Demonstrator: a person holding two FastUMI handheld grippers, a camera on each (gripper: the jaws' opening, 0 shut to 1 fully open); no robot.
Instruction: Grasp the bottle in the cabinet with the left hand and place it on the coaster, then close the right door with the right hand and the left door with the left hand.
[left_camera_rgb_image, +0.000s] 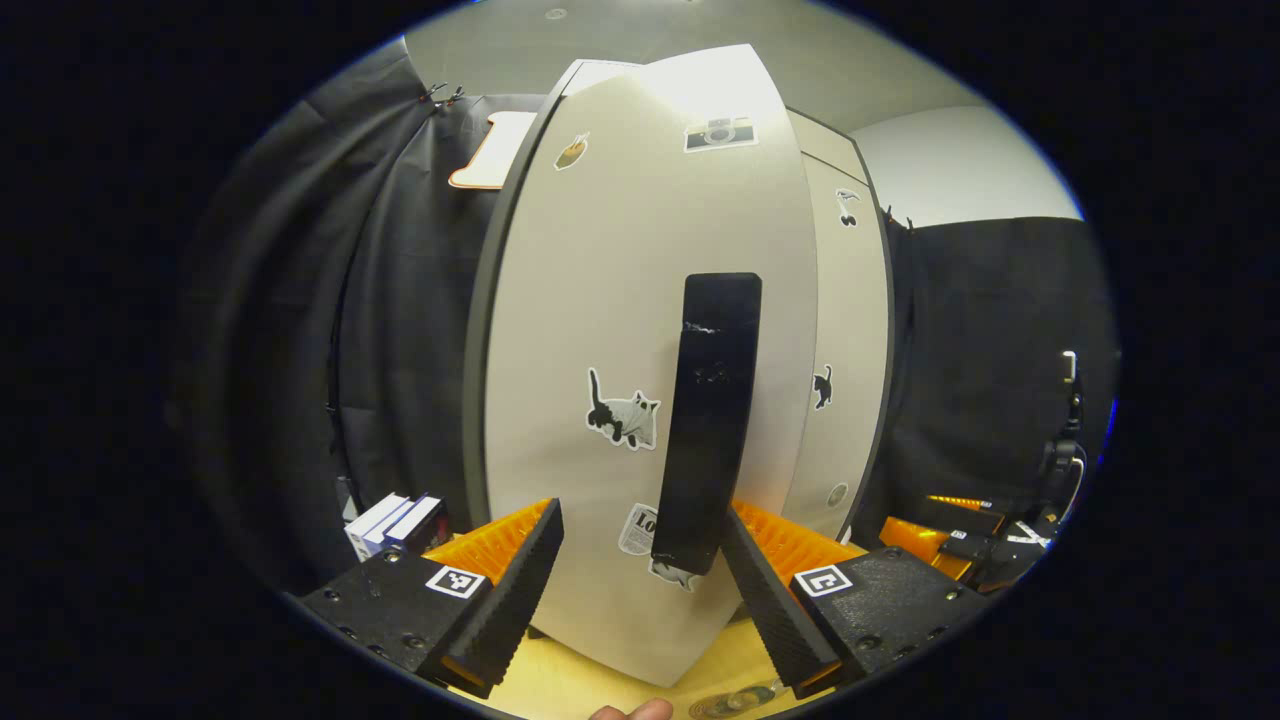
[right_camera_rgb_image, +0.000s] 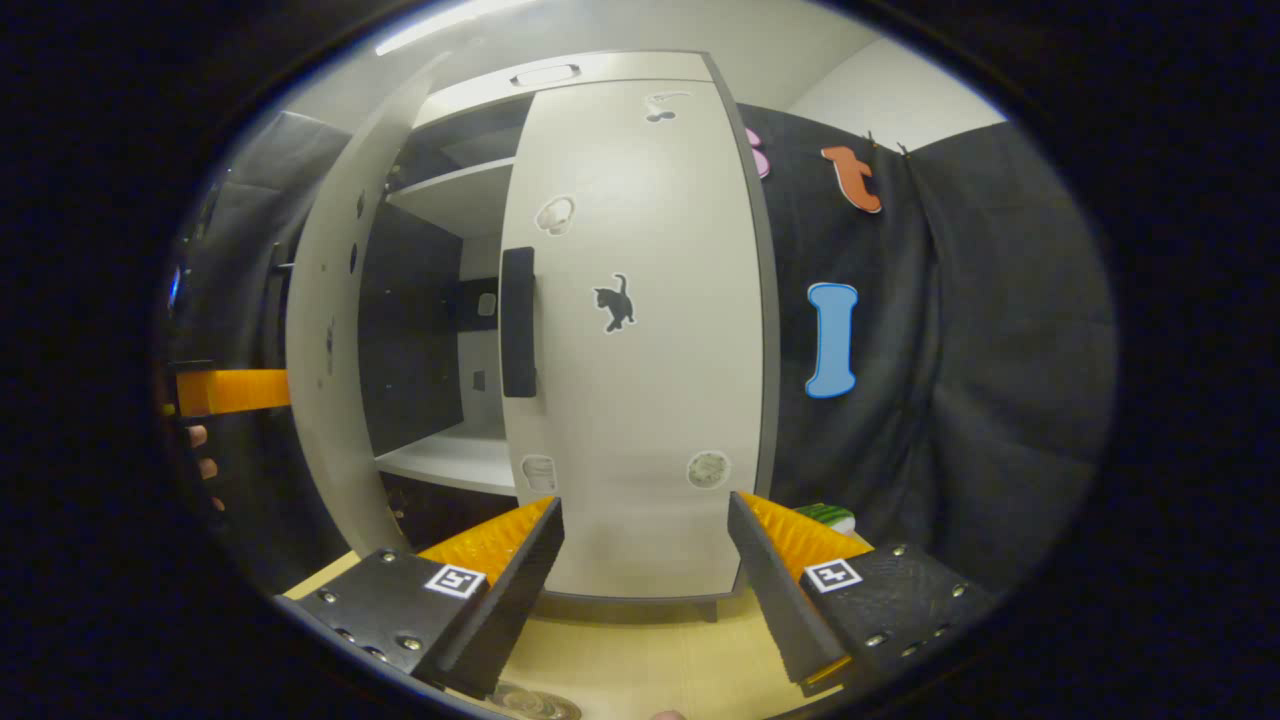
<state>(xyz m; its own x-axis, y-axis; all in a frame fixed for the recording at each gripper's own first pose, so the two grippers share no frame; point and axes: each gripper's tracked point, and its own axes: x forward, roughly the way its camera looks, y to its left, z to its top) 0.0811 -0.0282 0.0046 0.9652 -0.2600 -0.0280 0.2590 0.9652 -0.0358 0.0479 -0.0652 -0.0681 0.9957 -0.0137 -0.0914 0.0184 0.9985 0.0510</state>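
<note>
Left claw (left_camera_rgb_image: 640, 560) is right up against the left door (left_camera_rgb_image: 640, 330) of the cabinet, fingers spread wide apart, with the door's dark vertical handle (left_camera_rgb_image: 708, 420) standing just ahead of the gap, close to the right finger (left_camera_rgb_image: 770, 600). Nothing is clamped; whether a finger touches the handle is hard to tell. That left door is swung partway, its face covered in stickers, a cat sticker (left_camera_rgb_image: 622, 412) beside the handle. Beyond its edge sits the right door (left_camera_rgb_image: 850, 350), flat against the cabinet.

From the right gripper view, the right claw (right_camera_rgb_image: 645, 560) hangs open too, gripping nothing, pointed at the right door (right_camera_rgb_image: 640, 340), which looks shut, its handle (right_camera_rgb_image: 518, 322) at its left edge. The left door (right_camera_rgb_image: 325, 350) stands ajar here, shelves (right_camera_rgb_image: 455, 195) showing in the gap, and the other gripper (right_camera_rgb_image: 235, 390) pokes in at the far left behind it.

The bottle (right_camera_rgb_image: 530, 705) sits on the light wooden table (right_camera_rgb_image: 660, 660) at the very bottom edge, just below the right claw; the coaster under it can't be made out clearly. In the left gripper view something round (left_camera_rgb_image: 735, 700) lies low on the table as well.
</note>
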